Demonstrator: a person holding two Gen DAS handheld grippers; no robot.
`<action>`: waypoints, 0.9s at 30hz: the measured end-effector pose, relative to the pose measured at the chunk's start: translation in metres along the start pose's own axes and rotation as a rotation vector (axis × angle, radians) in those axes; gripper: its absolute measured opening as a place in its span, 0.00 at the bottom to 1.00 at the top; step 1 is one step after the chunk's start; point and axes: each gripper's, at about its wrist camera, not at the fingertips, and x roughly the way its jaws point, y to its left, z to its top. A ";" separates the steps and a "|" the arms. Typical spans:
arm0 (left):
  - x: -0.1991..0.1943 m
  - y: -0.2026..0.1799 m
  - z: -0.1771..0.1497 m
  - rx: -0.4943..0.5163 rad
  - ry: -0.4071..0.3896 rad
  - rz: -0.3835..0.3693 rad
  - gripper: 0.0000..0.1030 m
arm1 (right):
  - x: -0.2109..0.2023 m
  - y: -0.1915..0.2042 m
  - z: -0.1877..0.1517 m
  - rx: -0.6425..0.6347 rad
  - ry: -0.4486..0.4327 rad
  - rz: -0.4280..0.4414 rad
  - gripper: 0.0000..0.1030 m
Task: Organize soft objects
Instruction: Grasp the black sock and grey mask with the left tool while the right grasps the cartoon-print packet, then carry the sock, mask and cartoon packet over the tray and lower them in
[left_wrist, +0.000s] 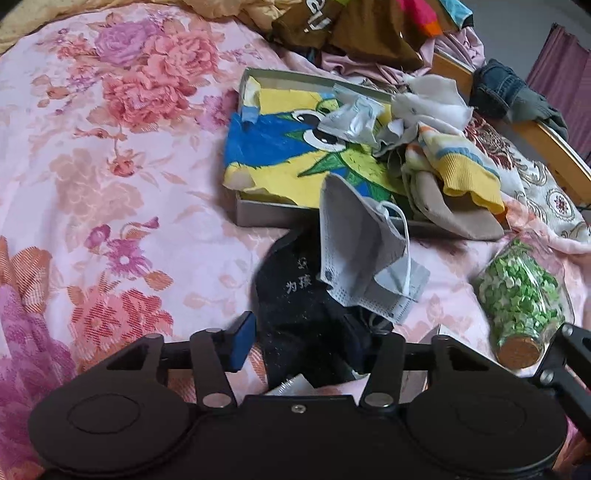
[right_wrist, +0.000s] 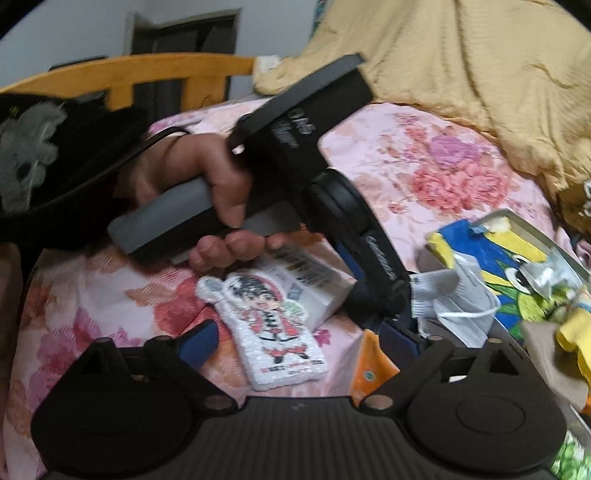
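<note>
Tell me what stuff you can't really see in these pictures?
- Black sock, left wrist view: the grey face mask covers part of it, and the left gripper hides its near end.
- Small white box, right wrist view: its print is blurred, and the cartoon patch overlaps it.
- Orange packet, right wrist view: mostly behind the right gripper.

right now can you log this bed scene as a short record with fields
surface: pink floral bedspread
container: shallow grey cardboard box lined with a yellow and blue cartoon cloth
left gripper: fingers around a black sock with white characters, jaws apart
on the sock: grey face mask with white ear loops
right gripper: open, over a white embroidered cartoon patch
non-soft item: clear jar of green bits, lying on its side
</note>
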 end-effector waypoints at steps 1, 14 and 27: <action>0.001 -0.001 0.000 0.004 0.006 0.006 0.50 | 0.002 0.002 0.001 -0.010 0.012 0.008 0.87; 0.012 -0.008 -0.002 0.029 0.011 0.083 0.28 | 0.023 0.018 0.013 -0.108 0.136 0.001 0.61; 0.008 -0.003 -0.002 -0.063 0.001 0.045 0.05 | 0.018 0.019 0.011 -0.162 0.132 -0.039 0.56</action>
